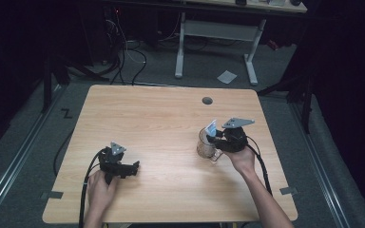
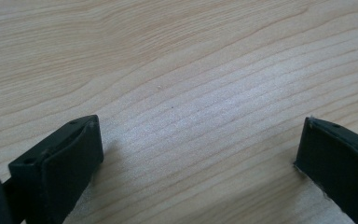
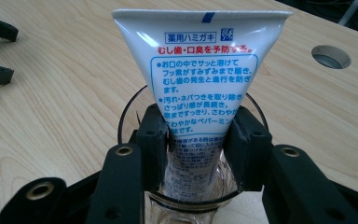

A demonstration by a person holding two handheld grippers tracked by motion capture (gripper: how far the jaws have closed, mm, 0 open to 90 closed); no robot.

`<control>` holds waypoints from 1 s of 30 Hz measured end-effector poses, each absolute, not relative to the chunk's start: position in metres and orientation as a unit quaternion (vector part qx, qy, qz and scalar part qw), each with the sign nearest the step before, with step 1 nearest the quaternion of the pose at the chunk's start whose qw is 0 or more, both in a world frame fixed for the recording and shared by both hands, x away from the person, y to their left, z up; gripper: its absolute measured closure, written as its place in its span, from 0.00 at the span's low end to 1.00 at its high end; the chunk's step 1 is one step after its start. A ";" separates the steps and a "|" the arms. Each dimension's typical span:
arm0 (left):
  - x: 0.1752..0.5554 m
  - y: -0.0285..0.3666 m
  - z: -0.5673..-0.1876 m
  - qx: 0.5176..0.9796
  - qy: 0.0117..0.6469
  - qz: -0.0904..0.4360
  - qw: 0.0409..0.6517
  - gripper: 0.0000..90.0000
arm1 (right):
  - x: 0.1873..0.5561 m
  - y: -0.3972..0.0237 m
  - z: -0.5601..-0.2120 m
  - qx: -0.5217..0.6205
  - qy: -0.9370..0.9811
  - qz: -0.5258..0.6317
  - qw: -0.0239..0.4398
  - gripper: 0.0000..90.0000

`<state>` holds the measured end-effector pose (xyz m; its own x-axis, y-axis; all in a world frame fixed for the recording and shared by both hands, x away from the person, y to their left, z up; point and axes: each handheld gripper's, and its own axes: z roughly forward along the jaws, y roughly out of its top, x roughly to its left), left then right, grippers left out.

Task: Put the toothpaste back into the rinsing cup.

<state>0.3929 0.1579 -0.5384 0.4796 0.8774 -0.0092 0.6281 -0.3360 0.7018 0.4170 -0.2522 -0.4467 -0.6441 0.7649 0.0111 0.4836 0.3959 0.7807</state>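
At the right of centre in the high view, the right gripper (image 1: 215, 138) is held over a clear glass mug (image 1: 206, 148) with a handle, standing on the light wooden table (image 1: 161, 123). A white plastic toothpaste tube (image 1: 211, 127) with blue and red print stands in that mug, its flat crimped end pointing up. In the right gripper view the tube (image 3: 200, 70) fills the upper middle of the frame, its lower part down inside the glass (image 3: 133, 114); the two black jaws sit either side of it at the mug's rim, pads against the tube's sides, clamped on it. The right gripper (image 3: 196, 144) has no gap showing between pads and tube.

At the lower left of the high view, the left gripper (image 1: 134, 168) lies low on the table in the person's hand. In the left gripper view its jaws stand wide apart, bare wood grain (image 2: 182, 93) between them. A round grey cable hole (image 1: 207, 100) sits near the table's far edge.
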 end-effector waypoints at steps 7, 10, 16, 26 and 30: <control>0.393 0.158 -0.538 0.795 0.473 0.190 0.328 0.01 | 0.414 -0.254 -0.447 0.379 0.815 0.399 0.180 0.66; 0.393 0.158 -0.538 0.795 0.473 0.190 0.328 0.01 | 0.412 -0.256 -0.447 0.382 0.812 0.404 0.177 0.64; 0.393 0.158 -0.538 0.795 0.473 0.190 0.328 0.01 | 0.410 -0.258 -0.446 0.382 0.811 0.410 0.170 0.60; 0.393 0.158 -0.538 0.795 0.474 0.190 0.328 0.01 | 0.406 -0.262 -0.443 0.385 0.806 0.418 0.164 0.53; 0.393 0.158 -0.538 0.795 0.473 0.190 0.328 0.01 | 0.403 -0.264 -0.441 0.386 0.803 0.423 0.168 0.50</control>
<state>0.3929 0.1579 -0.5384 0.4795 0.8775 -0.0090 0.6280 -0.3359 0.7020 0.4034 -0.2641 -0.4409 -0.6463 0.7609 0.0570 0.4772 0.3448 0.8083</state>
